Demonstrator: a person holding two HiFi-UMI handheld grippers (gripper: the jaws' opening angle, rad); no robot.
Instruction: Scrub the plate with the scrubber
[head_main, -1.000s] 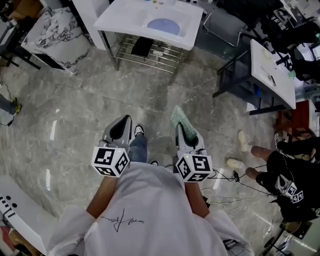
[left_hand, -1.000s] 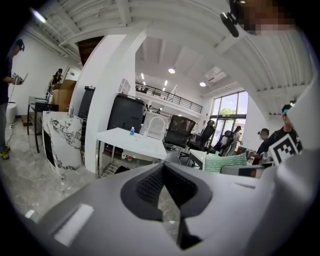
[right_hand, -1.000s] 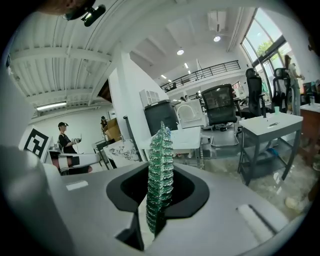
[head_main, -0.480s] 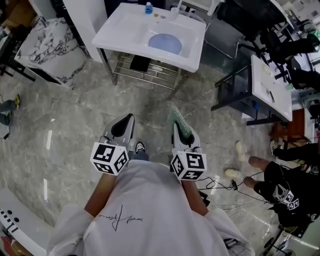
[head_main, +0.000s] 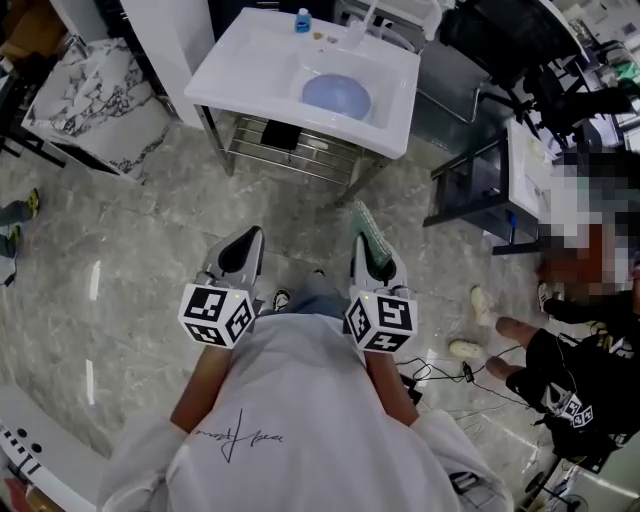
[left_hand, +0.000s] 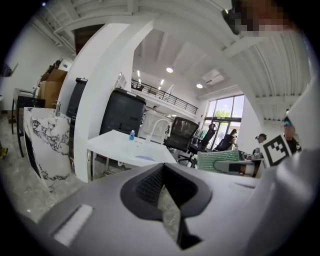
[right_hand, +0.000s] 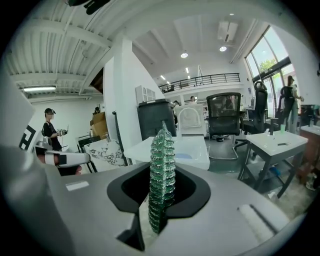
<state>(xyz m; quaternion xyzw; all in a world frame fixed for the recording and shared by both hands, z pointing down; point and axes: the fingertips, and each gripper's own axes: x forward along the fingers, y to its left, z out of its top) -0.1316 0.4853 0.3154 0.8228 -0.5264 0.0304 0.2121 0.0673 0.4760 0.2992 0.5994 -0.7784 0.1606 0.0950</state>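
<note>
Inside the bowl of the white washstand (head_main: 240, 75) lies the round pale-blue plate (head_main: 336, 97), flat and alone in the basin, with no water that I can make out. A small blue bottle (head_main: 302, 18) stands on the washstand's surface at its back edge, and a dark item rests on the wire shelf (head_main: 300, 150) beneath it; what that item is cannot be told.

Well short of the washstand, the green mesh scrubber (head_main: 368, 232) stands on edge, clamped between the fingers of the right gripper (head_main: 370, 248), its free end pointing at the washstand, probably so that a face can be laid against the plate. The left gripper (head_main: 243, 250) is level with it on the side away from the scrubber; its fingers are together with nothing between them.

Both grippers hang over the grey marble floor (head_main: 130, 240), well apart from the washstand, so scrubbing has not begun. The gap has to be closed first.
</note>
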